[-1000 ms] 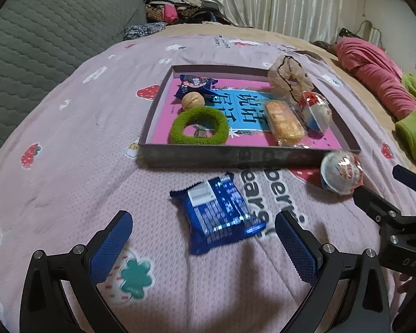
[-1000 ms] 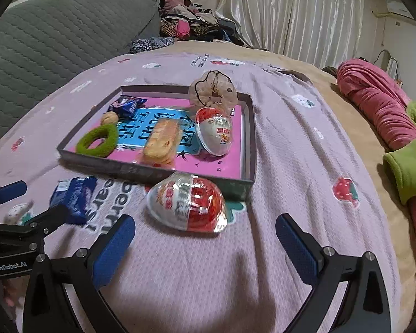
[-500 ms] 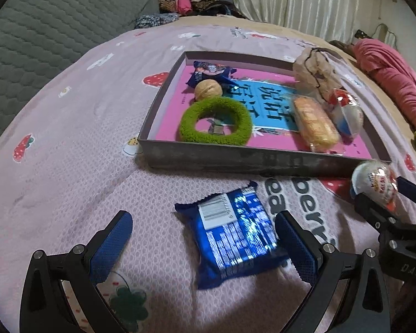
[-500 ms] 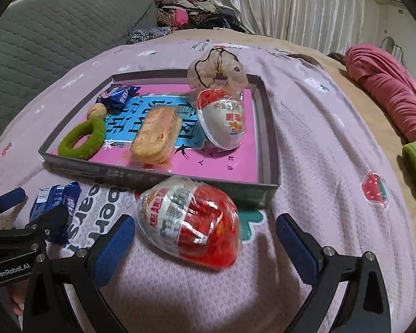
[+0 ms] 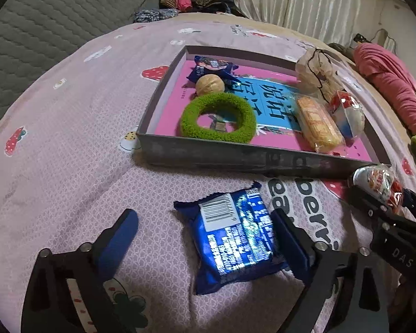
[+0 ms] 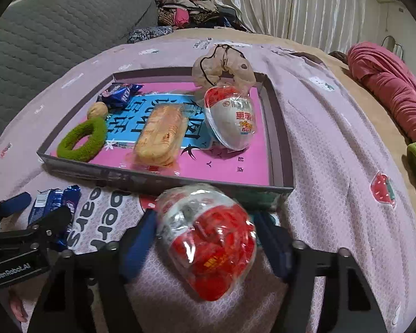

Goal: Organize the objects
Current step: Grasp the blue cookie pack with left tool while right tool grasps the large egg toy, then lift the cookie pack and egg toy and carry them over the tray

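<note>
- Six items are seen inside the shallow grey tray (image 5: pixel 263 163), which is laid on the pink bedspread (image 5: pixel 69 149) and lined with a pink and blue printed sheet.
- At the tray's far left corner a small blue wrapper (image 5: pixel 212 68) is found, with a walnut (image 5: pixel 209 84) just in front of it and touching it.
- Nearer the front wall a green fuzzy ring (image 5: pixel 218 116) is laid flat on the liner.
- Toward the right side a wrapped pastry (image 6: pixel 160 136) is placed – beside it a red and white egg-shaped pack (image 6: pixel 231 118) is lying, and a beige scrunchie (image 6: pixel 222 68) is draped over the tray's far rim.
- Outside the tray, on the bedspread just in front of its front wall, two items are left: a blue snack packet (image 5: pixel 234 237) and a red and silver egg-shaped pack (image 6: pixel 208 238).
- The left gripper (image 5: pixel 208 238) is pointed steeply down over the blue snack packet; its jaws are closing, the packet is lying between them, the right pad is at the packet's edge and the left pad (image 5: pixel 119 238) is held well clear, so no grip is made.
- The right gripper (image 6: pixel 208 238) is likewise tilted downward – its jaws are closing around the red and silver egg-shaped pack, and both blue pads are seen against the pack's crinkled film.
- Each gripper is visible at the edge of the other's view, side by side.
</note>
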Available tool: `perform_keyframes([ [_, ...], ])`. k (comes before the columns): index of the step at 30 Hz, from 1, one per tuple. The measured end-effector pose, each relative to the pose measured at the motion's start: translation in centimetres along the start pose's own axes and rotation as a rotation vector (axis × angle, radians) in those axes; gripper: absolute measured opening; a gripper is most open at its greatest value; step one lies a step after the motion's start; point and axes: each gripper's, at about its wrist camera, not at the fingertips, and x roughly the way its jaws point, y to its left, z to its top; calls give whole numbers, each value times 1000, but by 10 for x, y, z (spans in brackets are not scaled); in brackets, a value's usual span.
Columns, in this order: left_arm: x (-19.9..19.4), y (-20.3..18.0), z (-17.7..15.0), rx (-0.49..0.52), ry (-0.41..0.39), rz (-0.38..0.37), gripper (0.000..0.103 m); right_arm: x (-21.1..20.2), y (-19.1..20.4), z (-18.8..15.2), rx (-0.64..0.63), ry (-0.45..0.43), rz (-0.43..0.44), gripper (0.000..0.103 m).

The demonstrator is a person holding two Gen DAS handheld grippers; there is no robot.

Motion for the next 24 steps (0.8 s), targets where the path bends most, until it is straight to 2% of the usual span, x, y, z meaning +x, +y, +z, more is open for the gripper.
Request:
perform_keyframes([
  [2,0,-2,-1,8,6,-12,84,-3,0,0,-1,-10,4,65],
  [4,-2,-4,-2,14,7,-23,66,-5,0,0,-1,-13,17,61],
  [6,-3,-6,-2,19,13,-36,60,-8,1,-2,1,-21,34,61],
  [13,-8,-3,-7,35,5,-68,56,-20,9,-5,-19,-43,75,60],
  [24,-22,-5,-11,60,-12,-50,56,-42,11,-10,-3,-66,107,60],
])
